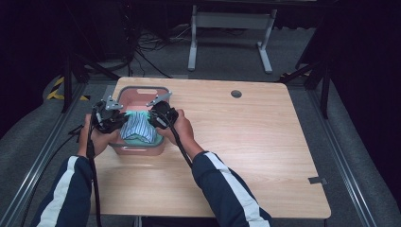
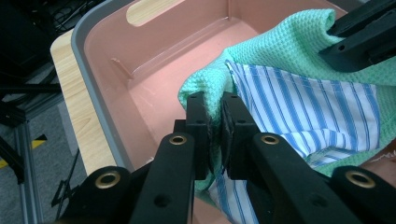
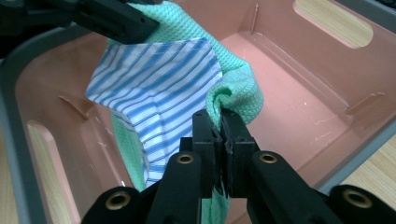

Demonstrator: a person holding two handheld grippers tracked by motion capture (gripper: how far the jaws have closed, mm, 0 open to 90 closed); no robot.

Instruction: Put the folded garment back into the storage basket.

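A wooden table carries a pink basket with a grey rim, near its far left corner. Over the basket hangs a green cloth folded together with a blue-striped white cloth; both droop into the basket's nearer half. The left gripper, at the basket's left side, is clamped on one green corner. The right gripper, at the basket's right side, pinches the opposite green corner. The basket floor behind the cloths shows bare pink.
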